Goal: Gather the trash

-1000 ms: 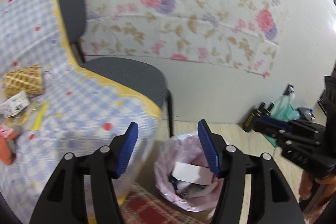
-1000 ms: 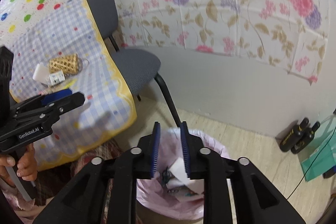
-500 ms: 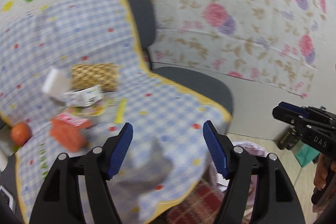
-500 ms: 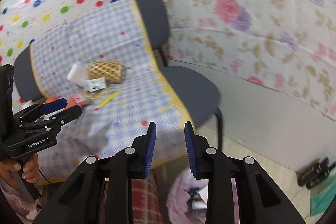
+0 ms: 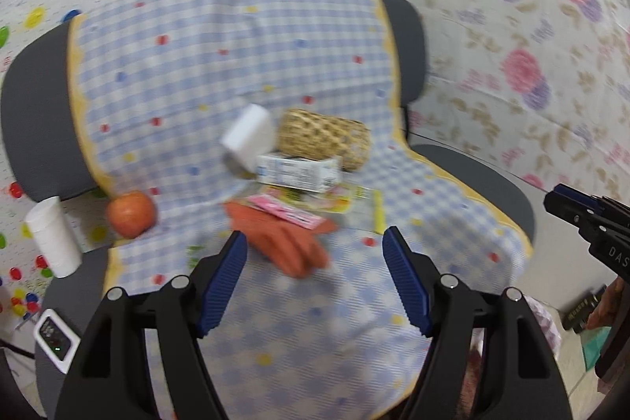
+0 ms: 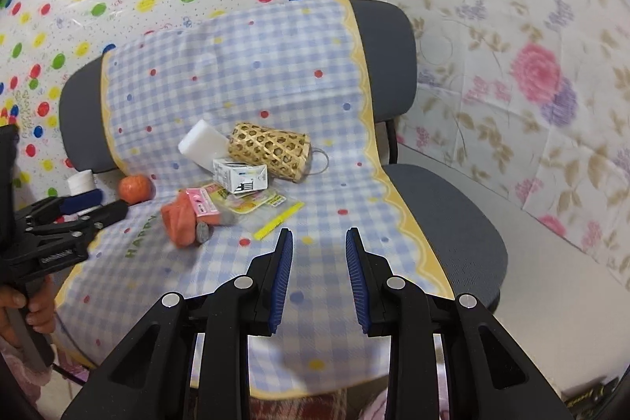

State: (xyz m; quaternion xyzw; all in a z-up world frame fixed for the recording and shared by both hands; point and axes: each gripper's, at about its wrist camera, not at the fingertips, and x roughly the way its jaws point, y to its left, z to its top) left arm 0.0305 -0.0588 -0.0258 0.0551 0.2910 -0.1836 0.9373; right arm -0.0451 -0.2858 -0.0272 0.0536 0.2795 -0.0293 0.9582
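Observation:
On the blue checked tablecloth [image 5: 189,73] lies a heap of litter: an orange rubber glove [image 5: 283,247] [image 6: 179,219], a pink packet [image 5: 287,213] [image 6: 201,203], a small white carton [image 5: 299,172] [image 6: 240,178] and a yellow wrapper [image 5: 354,203] [image 6: 260,207]. My left gripper [image 5: 315,243] hangs open just short of the glove, nothing between its fingers. My right gripper [image 6: 319,235] is open by a narrow gap over bare cloth, right of the heap, and holds nothing. A sliver of the pink bin bag [image 5: 545,317] shows low at the right.
A woven basket [image 6: 271,150], a white sponge block [image 6: 201,142], an orange fruit [image 6: 136,187] and a white cup [image 5: 53,243] also sit on the table. Grey chairs [image 6: 445,223] stand at its right and far side. A white device [image 5: 53,335] lies at the near left.
Both views have swung up and left, from the pink-lined bin on the floor to the table top. The left jaws stand a little wider than before.

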